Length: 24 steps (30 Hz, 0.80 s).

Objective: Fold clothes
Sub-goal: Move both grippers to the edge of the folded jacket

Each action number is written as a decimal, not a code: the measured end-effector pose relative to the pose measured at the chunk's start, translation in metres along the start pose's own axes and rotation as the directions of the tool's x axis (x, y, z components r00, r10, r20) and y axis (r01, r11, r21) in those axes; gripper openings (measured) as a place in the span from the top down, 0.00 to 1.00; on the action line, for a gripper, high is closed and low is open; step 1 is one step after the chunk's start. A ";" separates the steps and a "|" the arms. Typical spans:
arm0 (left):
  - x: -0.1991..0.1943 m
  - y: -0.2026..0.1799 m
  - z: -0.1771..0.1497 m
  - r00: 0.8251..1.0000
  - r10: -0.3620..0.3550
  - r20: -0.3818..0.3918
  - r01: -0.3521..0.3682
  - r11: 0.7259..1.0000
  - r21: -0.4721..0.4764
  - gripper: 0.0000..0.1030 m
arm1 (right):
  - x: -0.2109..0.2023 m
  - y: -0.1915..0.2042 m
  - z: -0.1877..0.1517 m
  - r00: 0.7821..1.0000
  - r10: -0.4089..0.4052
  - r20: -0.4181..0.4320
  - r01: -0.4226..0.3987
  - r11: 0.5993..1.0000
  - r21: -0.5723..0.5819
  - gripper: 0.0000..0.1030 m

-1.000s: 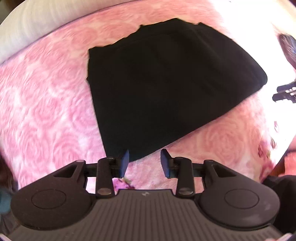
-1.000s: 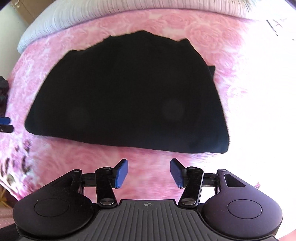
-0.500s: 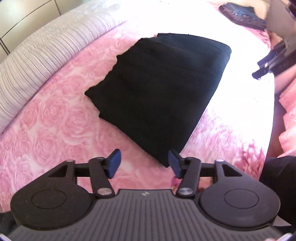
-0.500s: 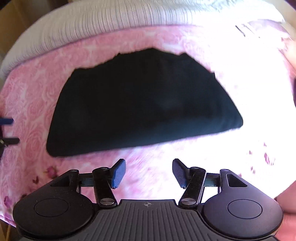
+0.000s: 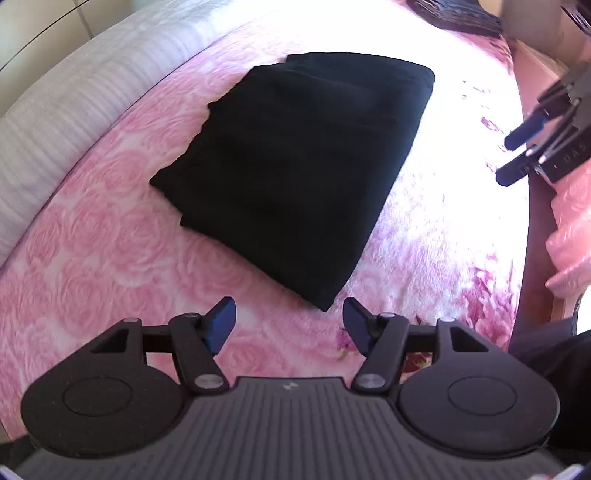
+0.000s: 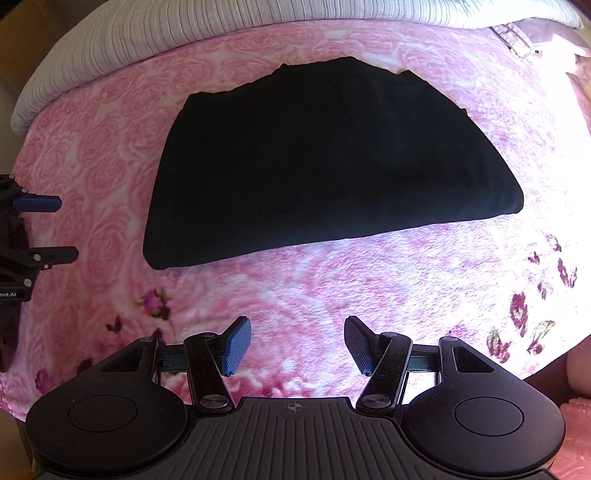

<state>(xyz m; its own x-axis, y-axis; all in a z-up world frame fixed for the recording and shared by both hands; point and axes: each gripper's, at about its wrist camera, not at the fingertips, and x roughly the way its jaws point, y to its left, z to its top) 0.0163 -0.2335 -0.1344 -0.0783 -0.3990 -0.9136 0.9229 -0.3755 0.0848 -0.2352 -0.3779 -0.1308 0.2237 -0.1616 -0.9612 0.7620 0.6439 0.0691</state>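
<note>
While both tongs hang open and empty, the black garment point(image 6: 325, 166) lies folded mid-frame.
Left gripper point(image 5: 289, 321) and right gripper point(image 6: 297, 345) hover over the pink rose bedspread point(image 6: 314, 291); folding looks finished, so next probably comes setting it aside. A striped pillow point(image 6: 155, 33) lines the top edge.

We see a bed point(image 5: 110, 258) covered with a pink rose-patterned blanket point(image 6: 110, 147); a grey-white striped cover point(image 6: 147, 33) lies along its far side; strong light washes out the blanket's right part point(image 5: 461, 155); a wooden bed edge point(image 5: 535, 236) borders it.
</note>
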 end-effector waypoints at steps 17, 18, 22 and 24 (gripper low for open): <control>0.080 0.039 -0.036 0.974 0.145 0.172 -0.223 0.714 0.663 0.38 | 0.049 0.094 -0.026 0.994 0.003 0.110 0.051 0.876 -0.480 0.32; 0.093 0.045 -0.036 0.971 0.137 0.198 -0.237 0.681 0.693 0.38 | 0.054 0.101 -0.027 0.994 -0.003 0.109 0.056 0.870 -0.489 0.32; 0.143 0.068 -0.034 0.952 0.092 0.293 -0.296 0.536 0.791 0.38 | 0.079 0.120 -0.027 0.995 -0.029 0.098 0.071 0.890 -0.451 0.32; 0.164 0.075 -0.034 0.942 0.073 0.327 -0.323 0.462 0.826 0.38 | 0.090 0.124 -0.026 0.995 -0.046 0.083 0.077 0.903 -0.422 0.32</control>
<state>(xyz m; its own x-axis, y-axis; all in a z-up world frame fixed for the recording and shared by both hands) 0.0857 -0.2991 -0.2909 -0.1292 -0.6771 -0.7245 0.1402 -0.7358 0.6626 -0.1366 -0.2928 -0.2156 0.2376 -0.2526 -0.9379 0.4491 0.8848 -0.1245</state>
